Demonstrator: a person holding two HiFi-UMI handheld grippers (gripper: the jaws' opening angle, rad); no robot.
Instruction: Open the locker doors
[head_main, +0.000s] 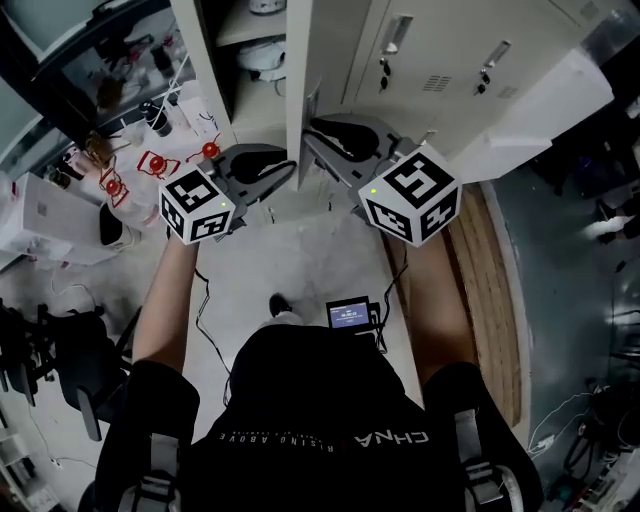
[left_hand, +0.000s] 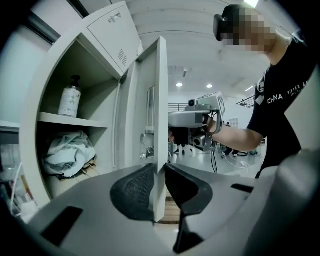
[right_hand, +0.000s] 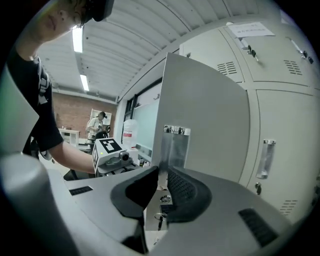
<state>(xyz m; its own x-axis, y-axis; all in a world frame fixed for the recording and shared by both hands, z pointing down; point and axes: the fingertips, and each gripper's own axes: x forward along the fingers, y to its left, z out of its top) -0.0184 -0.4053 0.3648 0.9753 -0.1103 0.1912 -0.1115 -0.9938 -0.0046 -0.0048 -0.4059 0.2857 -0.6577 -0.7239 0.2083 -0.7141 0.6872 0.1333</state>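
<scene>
Facing the locker door (head_main: 296, 90), open and turned edge-on, well clear of the front edge of its open compartment (left_hand: 100, 95). Grasping that door's free edge with the left gripper (left_hand: 159, 176), from the inner side, just below the latch (left_hand: 146, 152), with a pad pressed on each face. Grasping the same free edge with the right gripper (right_hand: 162, 182), from the outer side, below the handle plate (right_hand: 175, 145), with a key (right_hand: 159, 218) hanging at the door's edge, low between the jaws. Inside the compartment, on the shelf (left_hand: 75, 120), a bottle (left_hand: 70, 97) standing upright; under that shelf, a crumpled cloth (left_hand: 67, 152). Beyond the open door, on its outer side, closed locker doors (head_main: 440, 55).
</scene>
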